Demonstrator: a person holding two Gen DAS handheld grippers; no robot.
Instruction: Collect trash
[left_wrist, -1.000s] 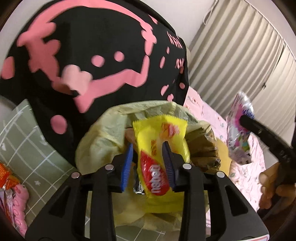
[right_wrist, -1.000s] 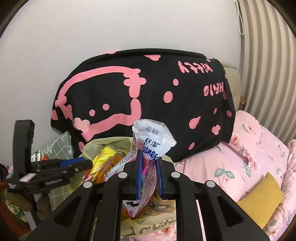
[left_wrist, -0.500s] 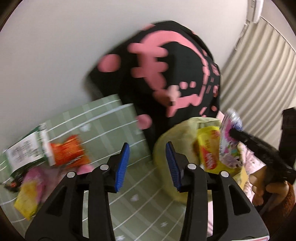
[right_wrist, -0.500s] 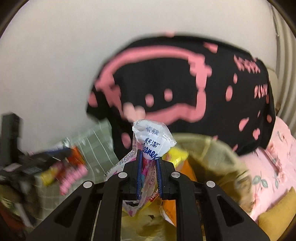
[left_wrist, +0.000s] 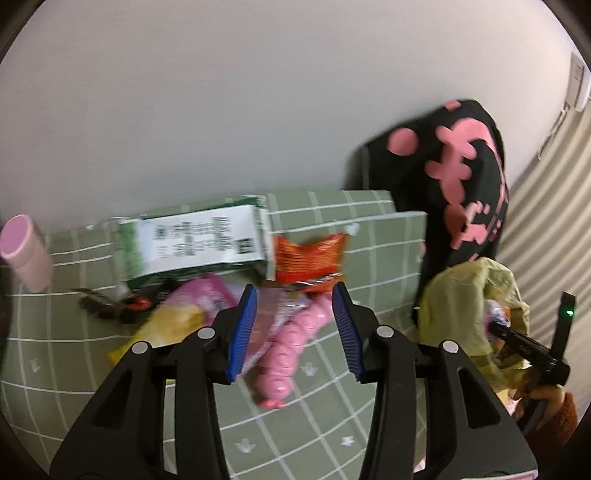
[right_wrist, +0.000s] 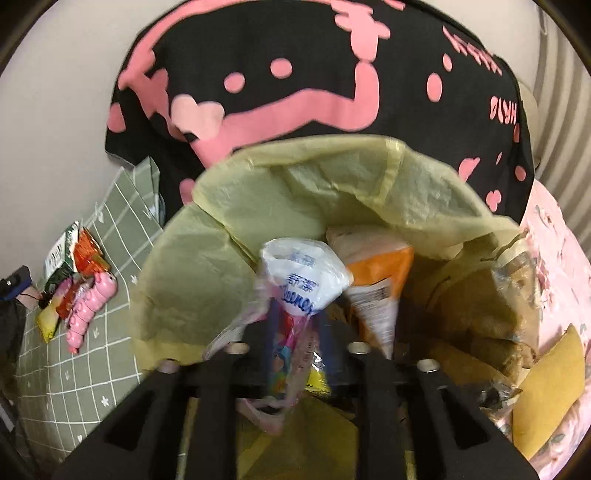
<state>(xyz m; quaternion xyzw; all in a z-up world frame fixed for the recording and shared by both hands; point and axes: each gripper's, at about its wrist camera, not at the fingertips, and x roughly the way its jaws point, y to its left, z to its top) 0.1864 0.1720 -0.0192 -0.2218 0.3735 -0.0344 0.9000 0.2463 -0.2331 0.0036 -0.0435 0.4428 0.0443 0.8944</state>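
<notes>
The left gripper (left_wrist: 295, 328) is being held with its blue-padded jaws spread wide and nothing pinched between them, above a green grid-patterned mat (left_wrist: 332, 435). Seen between the jaws, a pink segmented caterpillar-like toy (left_wrist: 291, 354) is lying on the mat beside a crumpled clear wrapper (left_wrist: 266, 317), with a yellow snack packet (left_wrist: 166, 328) to their left. Farther back, an orange-red snack bag (left_wrist: 310, 258) and a green-and-white carton (left_wrist: 192, 240) are resting near the far edge of the mat, by the wall, and a pink cylinder (left_wrist: 24, 251) is standing at the left edge. The right gripper (right_wrist: 295, 332) is being held over the open mouth of a yellow-green trash bag (right_wrist: 295, 192), its jaws pressed together on a white tissue-pack wrapper (right_wrist: 303, 273) bundled with a colourful wrapper (right_wrist: 284, 354); the view is blurred here. Inside the bag, an orange-and-white packet (right_wrist: 376, 288) is lying just right of the held wrapper, with brown crumpled paper (right_wrist: 480, 306) beyond it. A black cloth with pink print (right_wrist: 295, 74) is hanging behind the bag.
</notes>
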